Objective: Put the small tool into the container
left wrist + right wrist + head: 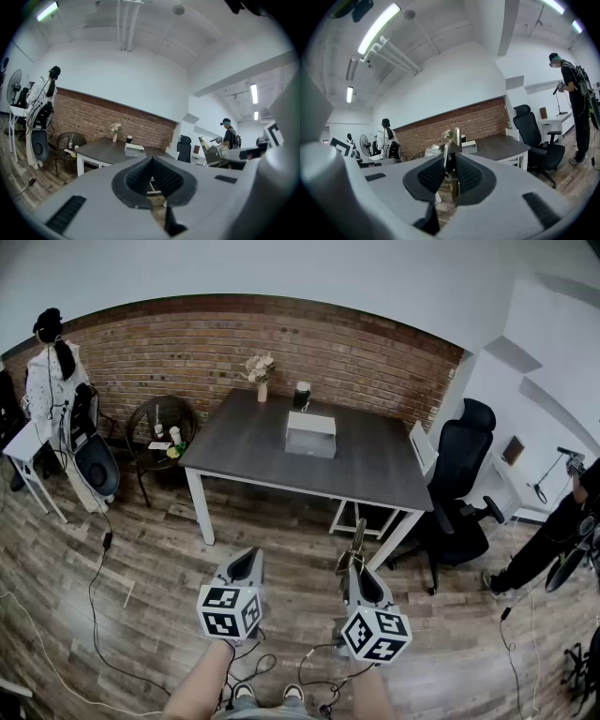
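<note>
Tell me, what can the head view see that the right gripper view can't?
Only the head view: the person's forearms and shoes, the cables on the floor, and the right gripper's own marker cube.

Only the right gripper view: the ceiling lights and a standing fan.

Both: the right gripper shut on the small tool, the grey container on the dark table, the brick wall and the black chair.
</note>
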